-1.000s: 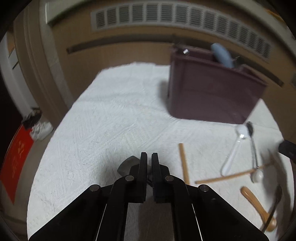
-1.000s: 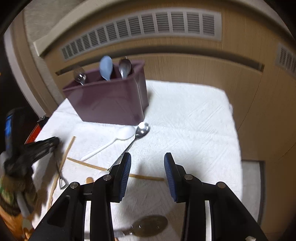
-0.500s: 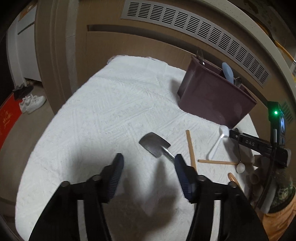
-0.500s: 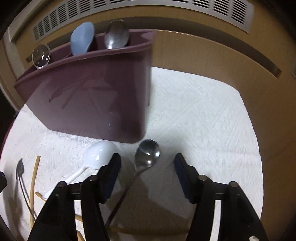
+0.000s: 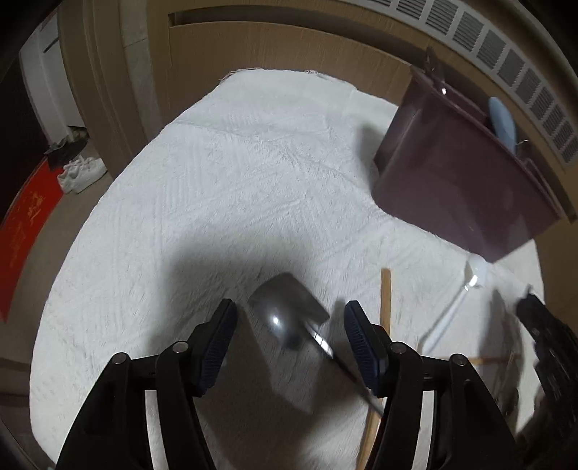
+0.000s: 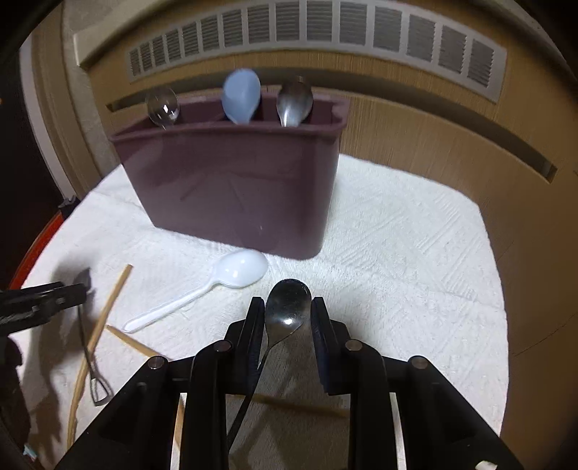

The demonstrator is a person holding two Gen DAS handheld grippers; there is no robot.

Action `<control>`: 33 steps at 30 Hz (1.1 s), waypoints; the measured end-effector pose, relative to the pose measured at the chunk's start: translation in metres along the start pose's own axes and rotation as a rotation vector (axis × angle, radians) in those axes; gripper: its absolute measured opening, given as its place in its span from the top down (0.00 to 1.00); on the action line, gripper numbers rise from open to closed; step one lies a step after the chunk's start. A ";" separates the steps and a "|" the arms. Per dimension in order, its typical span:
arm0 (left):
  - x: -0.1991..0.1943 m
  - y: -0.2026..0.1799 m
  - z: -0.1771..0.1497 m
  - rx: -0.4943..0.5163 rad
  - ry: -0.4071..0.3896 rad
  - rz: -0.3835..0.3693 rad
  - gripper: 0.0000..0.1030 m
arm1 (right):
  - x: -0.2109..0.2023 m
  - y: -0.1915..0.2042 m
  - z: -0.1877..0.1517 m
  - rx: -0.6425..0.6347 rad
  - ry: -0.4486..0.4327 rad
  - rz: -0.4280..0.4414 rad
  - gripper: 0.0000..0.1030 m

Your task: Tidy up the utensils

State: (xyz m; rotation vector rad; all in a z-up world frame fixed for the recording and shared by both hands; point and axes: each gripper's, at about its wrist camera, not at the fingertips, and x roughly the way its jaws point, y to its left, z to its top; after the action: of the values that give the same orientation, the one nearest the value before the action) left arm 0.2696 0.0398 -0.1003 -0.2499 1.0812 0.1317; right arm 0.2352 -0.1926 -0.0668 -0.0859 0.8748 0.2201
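- Surface: a bench covered by a white textured cloth [image 5: 224,188]; wood-panelled wall with a slatted vent [image 6: 325,32] runs along the far side.
- Room: in the left wrist view, floor at far left carries a red mat [image 5: 25,231] and white shoes [image 5: 81,173].
- Maroon utensil holder [image 6: 234,195] stands at the far side of the cloth, close to the wall; a clear spoon [image 6: 162,106], a blue spoon [image 6: 241,94] and a steel spoon [image 6: 294,103] stand in it.
- Left gripper [image 5: 289,329]: fingers apart, straddling a metal spatula [image 5: 285,307] lying on the cloth; not touching it.
- Right gripper [image 6: 287,318]: fingers drawn close on either side of a metal spoon [image 6: 287,307]; whether they are pressing it cannot be told.
- White plastic spoon [image 6: 231,276] lies just in front of the holder; wooden chopsticks [image 6: 108,307] lie left of it.
- Open cloth lies left of the holder and right of the right gripper, out to the cloth edges.
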 end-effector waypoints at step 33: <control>-0.033 -0.011 -0.052 0.200 -0.090 -0.054 0.53 | -0.034 -0.015 -0.029 0.036 -0.036 0.004 0.91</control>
State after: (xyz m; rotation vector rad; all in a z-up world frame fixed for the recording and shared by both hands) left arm 0.2122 0.0156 -0.0932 -0.0924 0.9889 -0.0141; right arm 0.1956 -0.2176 -0.0599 -0.0467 0.8433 0.2092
